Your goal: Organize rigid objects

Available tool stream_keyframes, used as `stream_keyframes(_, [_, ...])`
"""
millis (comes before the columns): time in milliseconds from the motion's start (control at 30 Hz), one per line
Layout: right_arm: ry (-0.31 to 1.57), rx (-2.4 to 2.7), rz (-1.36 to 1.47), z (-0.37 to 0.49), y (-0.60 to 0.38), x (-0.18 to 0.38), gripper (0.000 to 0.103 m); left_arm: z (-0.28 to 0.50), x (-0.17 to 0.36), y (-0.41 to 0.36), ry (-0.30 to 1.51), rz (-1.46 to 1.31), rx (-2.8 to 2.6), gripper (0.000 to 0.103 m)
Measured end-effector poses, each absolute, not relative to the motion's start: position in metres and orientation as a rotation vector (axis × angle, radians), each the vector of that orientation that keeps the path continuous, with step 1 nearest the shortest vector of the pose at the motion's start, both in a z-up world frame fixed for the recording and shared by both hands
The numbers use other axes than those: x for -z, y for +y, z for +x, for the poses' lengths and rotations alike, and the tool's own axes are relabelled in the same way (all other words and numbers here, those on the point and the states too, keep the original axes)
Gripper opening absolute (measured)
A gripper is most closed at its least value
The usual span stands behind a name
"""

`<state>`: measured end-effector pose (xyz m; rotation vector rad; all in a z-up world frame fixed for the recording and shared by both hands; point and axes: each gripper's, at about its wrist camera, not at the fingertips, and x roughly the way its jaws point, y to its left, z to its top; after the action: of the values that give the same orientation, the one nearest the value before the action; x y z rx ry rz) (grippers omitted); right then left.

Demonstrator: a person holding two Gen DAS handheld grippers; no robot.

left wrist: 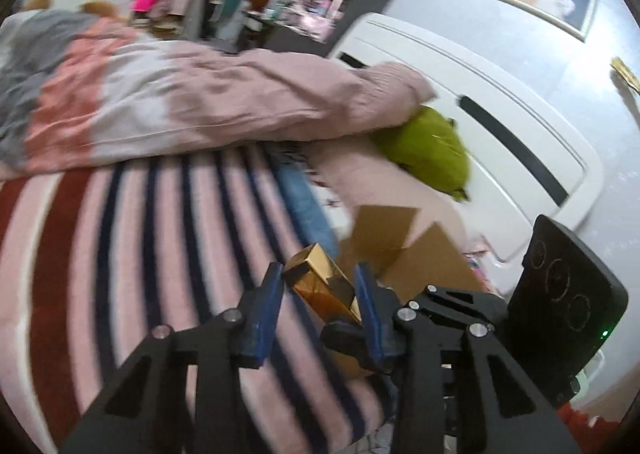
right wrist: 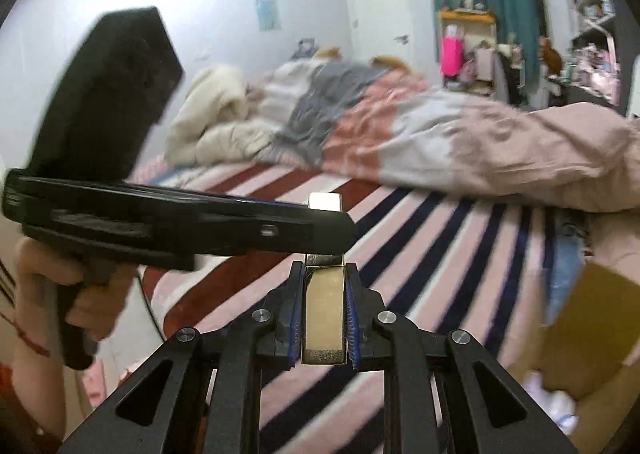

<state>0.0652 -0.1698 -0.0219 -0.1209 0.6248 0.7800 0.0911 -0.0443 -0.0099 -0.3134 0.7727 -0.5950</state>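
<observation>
A shiny gold rectangular box (right wrist: 324, 314) is clamped between my right gripper's (right wrist: 323, 274) blue pads, pointing forward over the striped bed. In the left wrist view the same gold box (left wrist: 322, 284) shows between my left gripper's (left wrist: 318, 274) blue pads (left wrist: 266, 306), which stand apart with a gap on each side of it. The right gripper's black body (left wrist: 440, 318) reaches in from the right there. The left gripper's black body (right wrist: 172, 218) crosses the right wrist view, held by a hand.
The bed has a pink, red and navy striped cover (left wrist: 132, 254) and a rumpled pink duvet (left wrist: 220, 102). An open cardboard box (left wrist: 404, 254) lies at the bed's right side, near a green cushion (left wrist: 428, 146) and a white headboard (left wrist: 500, 126).
</observation>
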Motion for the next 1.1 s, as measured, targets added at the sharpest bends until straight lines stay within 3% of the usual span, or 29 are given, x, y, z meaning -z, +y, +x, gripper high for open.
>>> stream_keyframes(267, [0.666,-0.592,-0.05,0.079,-0.27,0.021,0.013,0.129,0.013,-0.157,0.874,-0.19,0.723,0.032])
stream_keyframes(500, [0.784,-0.525,-0.03,0.1,-0.304,0.039,0.013,0.139,0.03,-0.201,0.955,-0.079,0.679,0.035])
stream_keyframes(633, [0.839,-0.526,-0.061,0.101,-0.303,0.051,0.014,0.139,0.034,-0.203,0.94,-0.037,0.619,0.073])
stream_keyframes(700, [0.839,-0.531,-0.055,0.101,-0.304,0.053,0.021,0.134,0.032,-0.198,0.913,-0.025,0.594,0.077])
stream_keyframes(767, [0.824,-0.521,-0.048,0.098,-0.307,0.052,0.044,0.129,0.029,-0.193,0.899,-0.011,0.577,0.082])
stream_keyframes(900, [0.791,-0.512,-0.061,0.092,-0.307,0.048,0.055,0.107,0.013,-0.177,0.809,0.029,0.489,0.085])
stream_keyframes(967, [0.749,-0.517,-0.056,0.086,-0.308,0.042,0.077,0.093,0.004,-0.165,0.756,0.04,0.427,0.089])
stream_keyframes(1033, [0.675,-0.5,-0.062,0.076,-0.309,0.033,0.088,0.082,-0.004,-0.153,0.713,0.032,0.369,0.098])
stream_keyframes(1100, [0.603,-0.486,-0.09,0.066,-0.307,0.024,0.09,0.069,-0.013,-0.14,0.653,0.018,0.319,0.101])
